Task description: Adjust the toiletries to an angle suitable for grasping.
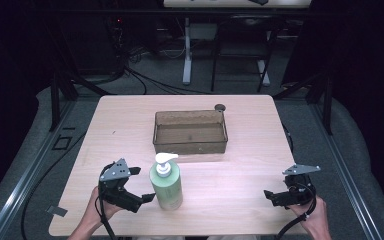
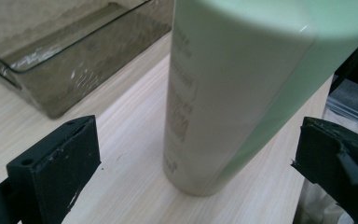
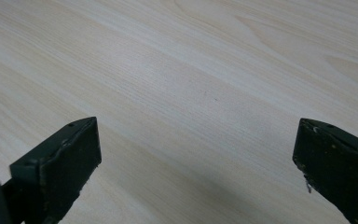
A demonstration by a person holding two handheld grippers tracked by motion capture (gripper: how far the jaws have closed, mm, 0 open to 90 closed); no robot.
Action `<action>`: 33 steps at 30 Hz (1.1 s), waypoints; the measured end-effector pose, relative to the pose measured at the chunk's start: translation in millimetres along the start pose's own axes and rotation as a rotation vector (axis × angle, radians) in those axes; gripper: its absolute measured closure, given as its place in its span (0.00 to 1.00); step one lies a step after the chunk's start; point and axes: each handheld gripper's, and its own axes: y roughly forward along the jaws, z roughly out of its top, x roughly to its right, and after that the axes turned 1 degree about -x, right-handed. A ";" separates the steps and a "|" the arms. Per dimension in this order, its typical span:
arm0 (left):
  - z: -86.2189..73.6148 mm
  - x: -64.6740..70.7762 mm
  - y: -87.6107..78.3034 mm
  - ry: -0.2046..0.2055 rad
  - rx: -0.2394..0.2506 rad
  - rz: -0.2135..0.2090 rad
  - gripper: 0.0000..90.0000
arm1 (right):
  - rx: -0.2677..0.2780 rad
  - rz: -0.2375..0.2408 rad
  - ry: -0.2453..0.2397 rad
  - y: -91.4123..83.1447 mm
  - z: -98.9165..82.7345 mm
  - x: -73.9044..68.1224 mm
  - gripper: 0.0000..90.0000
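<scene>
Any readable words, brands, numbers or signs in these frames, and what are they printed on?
None can be read.
Green pump bottle: rows of pale print run down its side in the left gripper view, too blurred to make out.
Clear bin, table: no print seen.

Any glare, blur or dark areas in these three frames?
High view: room around the table is nearly black, soft overall. Left gripper view: pump bottle close and slightly soft, glare streaks on the clear bin. Right gripper view: evenly lit wood, jaws blurred.
</scene>
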 end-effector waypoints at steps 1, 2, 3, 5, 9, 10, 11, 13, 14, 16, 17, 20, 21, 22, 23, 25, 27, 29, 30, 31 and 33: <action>1.9 1.3 0.6 0.005 0.007 -0.004 0.00 | 0.000 -0.004 -0.006 -0.4 0.2 -0.4 0.00; 3.8 2.3 1.3 0.006 0.012 -0.007 0.00 | 0.004 -0.008 -0.011 -0.9 0.5 -1.1 0.01; 5.3 3.3 1.9 0.006 0.025 -0.009 0.00 | 0.007 -0.011 -0.015 -1.3 0.7 -1.6 0.01; 7.9 4.8 3.5 0.004 0.044 -0.020 0.00 | 0.015 -0.011 -0.015 -1.5 0.9 -2.2 0.01; 12.1 9.6 9.0 0.006 0.067 -0.038 0.00 | 0.015 -0.010 -0.018 -1.5 0.7 -2.2 0.01; 13.2 11.0 10.8 0.015 0.065 -0.036 0.00 | 0.016 -0.010 -0.018 -1.6 0.7 -2.1 0.01; 14.3 12.4 12.9 0.018 0.065 -0.037 0.00 | 0.016 -0.012 -0.019 -1.7 0.7 -2.2 0.01; 16.8 15.0 16.3 0.022 0.076 -0.040 0.00 | 0.017 -0.014 -0.020 -2.0 0.6 -2.2 0.01; 17.9 16.5 17.8 0.024 0.090 -0.038 0.00 | 0.017 -0.015 -0.019 -2.1 0.6 -2.4 0.01; 19.8 19.3 21.0 0.024 0.108 -0.038 0.00 | 0.018 -0.014 -0.020 -2.3 0.5 -2.6 0.01; 19.9 20.8 23.5 0.020 0.123 -0.035 0.00 | 0.021 -0.015 -0.019 -2.2 0.4 -2.9 0.01; 18.6 23.6 30.0 0.024 0.141 -0.017 0.00 | 0.023 -0.015 -0.020 -2.2 0.3 -2.9 0.01; 17.7 23.5 31.2 0.018 0.146 -0.015 0.00 | 0.023 -0.014 -0.020 -2.2 0.2 -2.9 0.01; 16.9 22.6 32.4 0.011 0.150 -0.009 0.00 | 0.021 -0.016 -0.022 -2.3 0.2 -2.9 0.01; 16.0 21.5 32.6 0.005 0.155 -0.003 0.00 | 0.022 -0.018 -0.022 -2.3 0.1 -3.0 0.01; 14.5 18.8 33.1 -0.009 0.166 0.004 0.01 | 0.022 -0.015 -0.023 -2.6 -0.1 -2.6 0.01; 14.0 17.7 33.1 -0.009 0.171 0.004 0.04 | 0.023 -0.016 -0.022 -2.3 -0.3 -2.3 0.01; 14.2 19.3 34.2 -0.005 0.185 -0.002 0.06 | 0.020 -0.019 -0.023 -1.8 -0.3 -2.5 0.01; 14.5 20.2 35.3 0.002 0.194 -0.002 0.09 | 0.021 -0.019 -0.023 -1.5 -0.3 -2.8 0.01; 15.1 20.9 35.8 0.007 0.189 0.004 0.10 | 0.022 -0.017 -0.023 -1.4 -0.3 -3.1 0.01; 15.3 21.1 37.3 0.007 0.195 0.004 0.11 | 0.024 -0.017 -0.024 -1.4 -0.2 -3.7 0.01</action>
